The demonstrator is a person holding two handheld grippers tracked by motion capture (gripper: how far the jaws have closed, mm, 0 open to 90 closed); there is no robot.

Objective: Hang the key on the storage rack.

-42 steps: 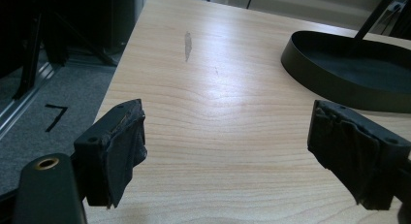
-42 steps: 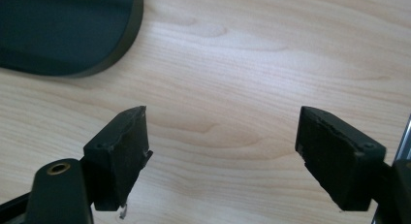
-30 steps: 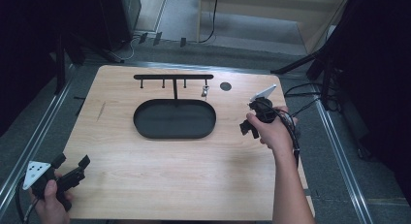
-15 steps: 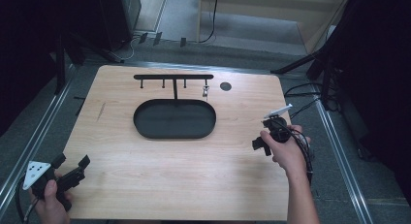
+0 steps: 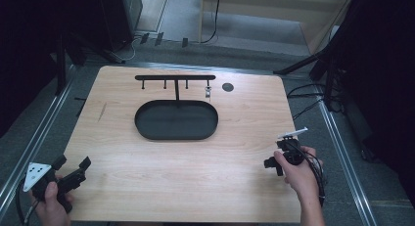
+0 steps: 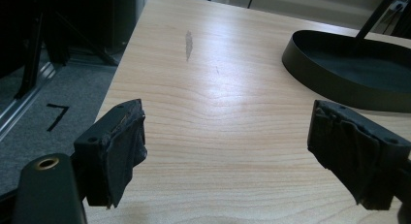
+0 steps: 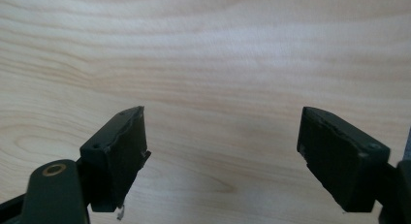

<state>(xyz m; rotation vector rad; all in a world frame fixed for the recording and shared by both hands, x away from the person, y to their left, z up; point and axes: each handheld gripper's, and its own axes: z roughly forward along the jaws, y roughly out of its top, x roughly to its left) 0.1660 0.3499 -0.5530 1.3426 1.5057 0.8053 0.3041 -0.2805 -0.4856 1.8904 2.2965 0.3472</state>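
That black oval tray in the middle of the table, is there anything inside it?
The black oval tray looks empty: its dark floor shows bare in the high view. The rack's post rises at its far edge. In the left gripper view the near wall hides part of the floor.

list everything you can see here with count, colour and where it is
table: 1, light wood, centre of the high view
tray: 1, black oval, upper middle of the table
rack: 1, black bar on a post rising from the tray's far edge, with short pegs
small item: 1, pale, hanging from the rack's right end; too small to identify
hole: 1, dark round, right of the rack
floor mark: 1, black, on grey floor left of the table
left gripper: 1, black with grey plate, near left corner, jaws open, empty
right gripper: 1, black, near right edge, jaws open over bare wood
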